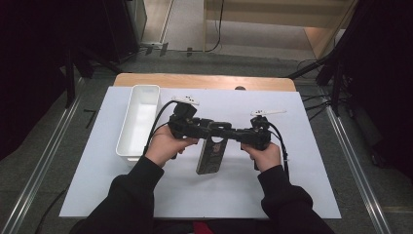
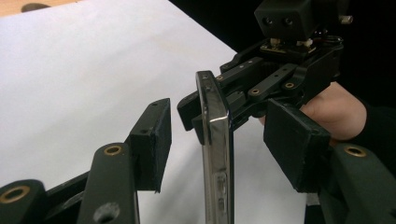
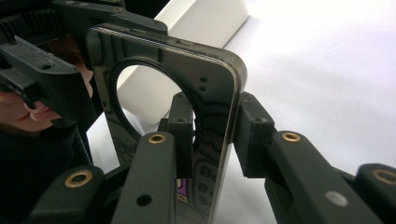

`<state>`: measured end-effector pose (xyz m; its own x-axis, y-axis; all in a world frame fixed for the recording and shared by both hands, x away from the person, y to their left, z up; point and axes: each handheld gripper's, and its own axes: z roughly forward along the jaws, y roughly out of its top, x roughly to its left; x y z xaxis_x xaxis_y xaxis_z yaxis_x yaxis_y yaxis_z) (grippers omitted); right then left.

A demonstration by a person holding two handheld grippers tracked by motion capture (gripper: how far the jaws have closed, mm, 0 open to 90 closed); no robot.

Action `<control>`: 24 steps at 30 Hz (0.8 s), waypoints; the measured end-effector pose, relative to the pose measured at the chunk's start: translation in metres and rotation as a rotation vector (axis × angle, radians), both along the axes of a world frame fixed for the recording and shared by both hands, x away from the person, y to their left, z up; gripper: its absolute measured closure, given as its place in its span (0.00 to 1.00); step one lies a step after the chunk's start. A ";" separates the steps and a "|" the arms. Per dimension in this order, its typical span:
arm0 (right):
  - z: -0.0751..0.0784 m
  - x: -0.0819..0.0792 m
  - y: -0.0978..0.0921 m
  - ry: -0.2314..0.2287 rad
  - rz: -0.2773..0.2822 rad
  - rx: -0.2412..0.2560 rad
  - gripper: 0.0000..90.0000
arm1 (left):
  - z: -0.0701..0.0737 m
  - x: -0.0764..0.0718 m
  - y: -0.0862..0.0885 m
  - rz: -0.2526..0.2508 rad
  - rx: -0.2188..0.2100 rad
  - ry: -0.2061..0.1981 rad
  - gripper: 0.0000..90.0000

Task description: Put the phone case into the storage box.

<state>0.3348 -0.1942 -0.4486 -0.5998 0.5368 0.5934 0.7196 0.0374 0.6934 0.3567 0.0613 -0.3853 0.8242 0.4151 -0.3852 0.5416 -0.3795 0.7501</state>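
Observation:
A dark smartphone [image 1: 212,156] with a shiny metal rim and a round ring on its back hangs over the middle of the white sheet. My right gripper [image 3: 217,123] is shut on the phone [image 3: 187,93], its jaws pressing both faces near the top corner. My left gripper [image 2: 223,126] is open; the phone's edge [image 2: 215,140] stands between its jaws with a gap on each side. In the high view, the left gripper [image 1: 214,127] and the right gripper [image 1: 236,134] meet tip to tip above the phone.
A long white bin [image 1: 139,122] stands on the left of the white sheet [image 1: 292,170], close to the left hand. The wooden table edge [image 1: 204,80] shows at the back. Dark stands and cables flank the table.

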 end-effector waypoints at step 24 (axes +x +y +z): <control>0.007 0.001 -0.011 0.004 -0.071 -0.049 0.78 | 0.003 -0.008 0.012 0.095 0.028 -0.051 0.39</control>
